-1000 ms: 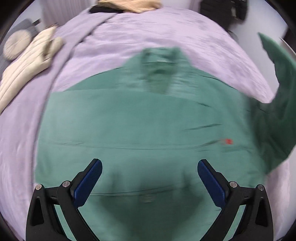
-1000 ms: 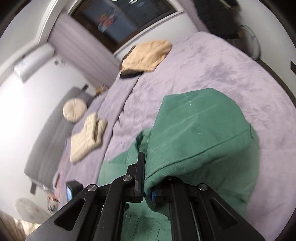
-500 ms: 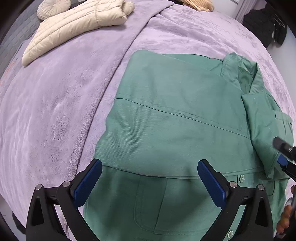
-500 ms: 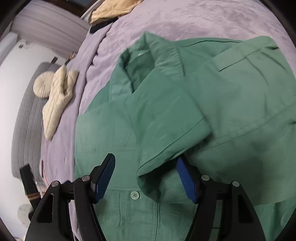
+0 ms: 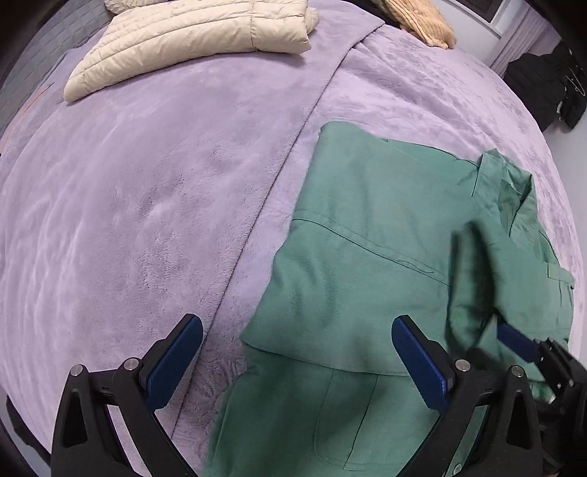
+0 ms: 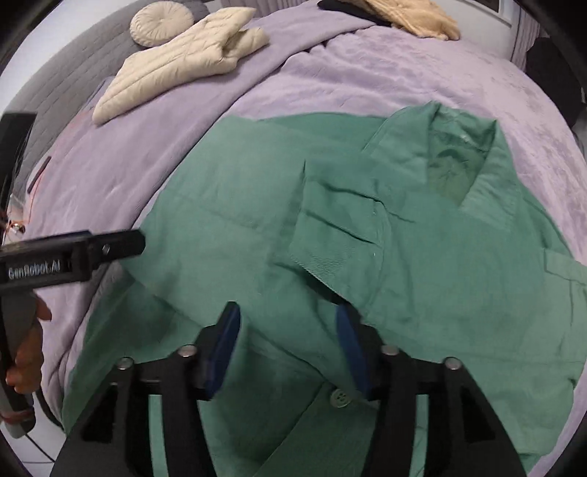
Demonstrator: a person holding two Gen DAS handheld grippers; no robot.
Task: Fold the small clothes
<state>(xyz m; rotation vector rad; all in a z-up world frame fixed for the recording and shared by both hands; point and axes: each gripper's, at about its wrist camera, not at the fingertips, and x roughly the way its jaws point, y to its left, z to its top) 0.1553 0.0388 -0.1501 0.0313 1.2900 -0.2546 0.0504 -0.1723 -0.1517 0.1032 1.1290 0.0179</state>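
A green shirt (image 6: pixel 367 227) lies face up on a lilac blanket (image 5: pixel 146 205) covering a bed, its collar (image 6: pixel 462 161) toward the far side and its button front toward the near edge. Both side panels look folded in over the chest, which I judge is meant to narrow the shirt into a strip before the lengthwise fold. The right gripper (image 6: pixel 290 345) hangs just above the inner edge of the right-hand flap, close to a button (image 6: pixel 339 398); its jaws are narrowing at this moment, but the pads press on nothing and only loose cloth lies beneath the gap, so the flap seems to be let go where it lies. The left gripper (image 5: pixel 297 361) hovers spread wide over the shirt's left border, one finger above the bare blanket and the other above the cloth, holding nothing; I take this as a position for gripping the hem or smoothing that side. In the right wrist view the left tool's black body carries white lettering reading "GenRobot.AI", with the person's hand (image 6: pixel 24 352) wrapped round its handle. Far off lie a cream padded jacket (image 5: pixel 205 33), a tan knitted garment (image 5: pixel 422 22) and a round cushion (image 6: pixel 161 22), well apart from the shirt.
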